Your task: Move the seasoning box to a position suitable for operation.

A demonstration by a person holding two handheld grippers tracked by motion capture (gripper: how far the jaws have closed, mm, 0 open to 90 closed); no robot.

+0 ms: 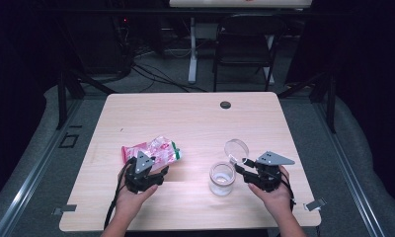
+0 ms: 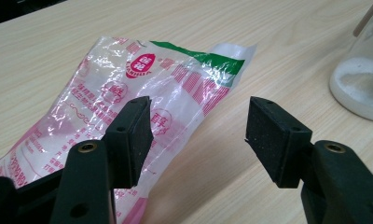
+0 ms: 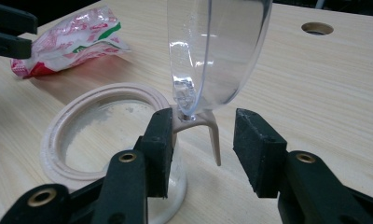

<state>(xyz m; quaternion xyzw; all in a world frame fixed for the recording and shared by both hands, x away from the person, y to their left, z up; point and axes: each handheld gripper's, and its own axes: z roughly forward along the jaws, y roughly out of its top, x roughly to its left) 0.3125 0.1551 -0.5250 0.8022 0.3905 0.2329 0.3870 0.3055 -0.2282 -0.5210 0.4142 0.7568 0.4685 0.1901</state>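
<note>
- Left hand (image 1: 129, 197) coming in from the near table edge, cupping the left gripper (image 1: 145, 174) from below and aiming it away toward the far edge.
- Left gripper's jaws standing well apart, gripping nothing; one pad hanging over the near end of the pink-and-white plastic bag (image 2: 128, 98), the other over bare table (image 1: 185, 118).
- Bag lying flat to the left of the jar (image 1: 221, 178), well apart from it, green strip at the end nearer the jar.
- Right hand (image 1: 273, 193) resting just right of the jar, holding the right gripper (image 1: 241, 167) pointed leftward at it.
- Right gripper's jaws parted, clamping nothing; hinge tab of the clear lid (image 3: 212, 51) sitting between them, the left pad right against the tab, whether pressing on it cannot be told, the other pad clear.
- Jar standing upright, mouth open, lid flipped up on its hinge at the far right side of the rim.
- White powder lying in the bottom of the jar, well below the rim.
</note>
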